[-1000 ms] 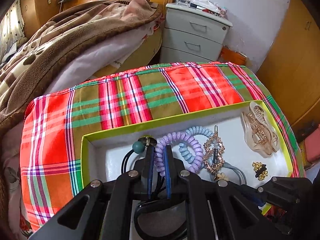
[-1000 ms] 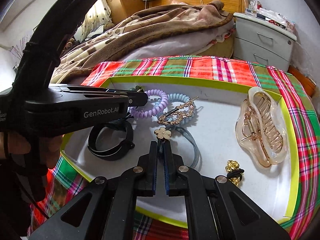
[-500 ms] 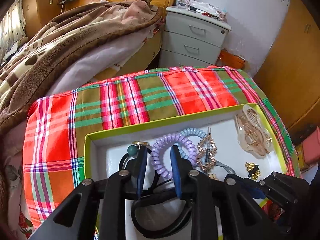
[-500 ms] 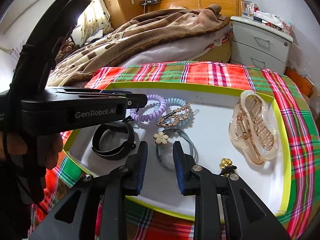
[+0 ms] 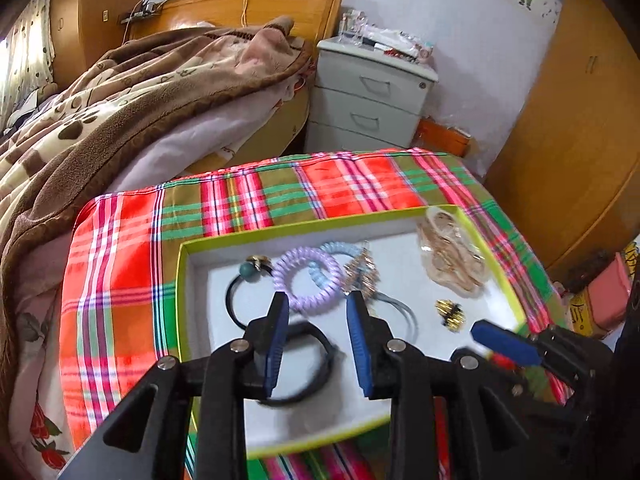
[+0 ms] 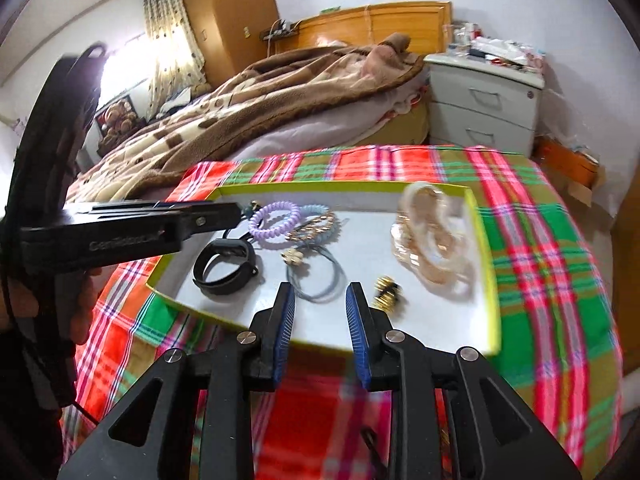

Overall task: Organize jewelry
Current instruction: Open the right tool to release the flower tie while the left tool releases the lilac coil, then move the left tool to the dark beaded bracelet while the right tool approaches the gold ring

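A shallow box with a lime-green rim (image 5: pixel 182 280) (image 6: pixel 486 280) sits on a plaid cloth and holds the jewelry. Inside lie a purple spiral tie (image 5: pixel 307 280) (image 6: pixel 275 220), a light blue spiral tie (image 5: pixel 338 250), a gold filigree clip (image 5: pixel 360 270), a clear claw clip (image 5: pixel 452 256) (image 6: pixel 432 236), a black band (image 6: pixel 224 266), a grey-blue tie with a flower (image 6: pixel 316 276) and a small gold-and-black piece (image 5: pixel 450 312) (image 6: pixel 386 300). My left gripper (image 5: pixel 318 300) is open and empty above the box. My right gripper (image 6: pixel 320 290) is open and empty above the box's near edge.
The plaid cloth (image 5: pixel 120 264) covers a small table. A bed with a brown blanket (image 5: pixel 120 92) lies behind it to the left. A white nightstand (image 5: pixel 372 92) stands behind, and wooden wardrobe doors (image 5: pixel 568 128) are on the right.
Both grippers went from shut to wide open and pulled up and back from the box. The purple tie and the flower tie were let go and lie in the box.
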The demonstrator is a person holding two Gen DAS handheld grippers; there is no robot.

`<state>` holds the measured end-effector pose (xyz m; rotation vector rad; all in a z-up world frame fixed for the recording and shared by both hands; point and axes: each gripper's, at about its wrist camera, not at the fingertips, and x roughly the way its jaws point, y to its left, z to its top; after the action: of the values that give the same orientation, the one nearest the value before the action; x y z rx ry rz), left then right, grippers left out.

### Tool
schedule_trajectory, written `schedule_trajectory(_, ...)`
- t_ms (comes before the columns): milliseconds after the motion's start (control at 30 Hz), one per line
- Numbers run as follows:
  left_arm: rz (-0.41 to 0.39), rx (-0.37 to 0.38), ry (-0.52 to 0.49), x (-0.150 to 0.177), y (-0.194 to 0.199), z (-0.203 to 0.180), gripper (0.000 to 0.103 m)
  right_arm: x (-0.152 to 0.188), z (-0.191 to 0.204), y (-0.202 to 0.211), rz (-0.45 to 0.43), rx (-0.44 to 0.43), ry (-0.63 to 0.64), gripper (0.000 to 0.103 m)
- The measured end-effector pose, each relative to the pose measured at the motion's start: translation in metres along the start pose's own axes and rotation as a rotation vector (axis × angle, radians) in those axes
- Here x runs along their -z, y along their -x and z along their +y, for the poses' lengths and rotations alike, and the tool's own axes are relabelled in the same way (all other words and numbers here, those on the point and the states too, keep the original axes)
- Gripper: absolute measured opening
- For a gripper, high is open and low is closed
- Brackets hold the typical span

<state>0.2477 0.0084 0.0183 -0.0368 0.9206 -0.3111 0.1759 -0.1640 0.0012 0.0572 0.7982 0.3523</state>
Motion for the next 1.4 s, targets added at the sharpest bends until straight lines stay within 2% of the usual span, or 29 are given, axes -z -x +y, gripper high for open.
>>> schedule_trajectory(167, -0.037, 0.053, -0.011, 0.014, 0.020, -0.017, 0.033, 0.017, -0.020, 0.035, -0.035, 0.059, -0.042, 0.028)
schedule_trajectory(367, -0.042, 0.100, -0.029, 0.031, 0.030, -0.041, 0.033, 0.038, -0.046, 0.067, -0.054, 0.137, -0.097, 0.028)
schedule_trajectory(800, 0.031, 0.192, -0.091, 0.070, 0.023, -0.089, 0.034, 0.081, -0.088, 0.091, -0.032, 0.227, -0.184, 0.028)
schedule_trajectory(1133, 0.123, 0.246, -0.199, 0.094, 0.002, -0.136, 0.039, 0.093, -0.104, 0.097, -0.041, 0.203, -0.222, 0.028)
schedule_trajectory(1300, 0.155, 0.241, -0.210, 0.101, -0.006, -0.146, 0.039, 0.082, -0.102, 0.085, -0.026, 0.161, -0.184, 0.028)
schedule_trajectory(1400, 0.167, 0.220, -0.219, 0.106, -0.011, -0.151, 0.039, 0.074, -0.100, 0.074, -0.014, 0.105, -0.169, 0.028)
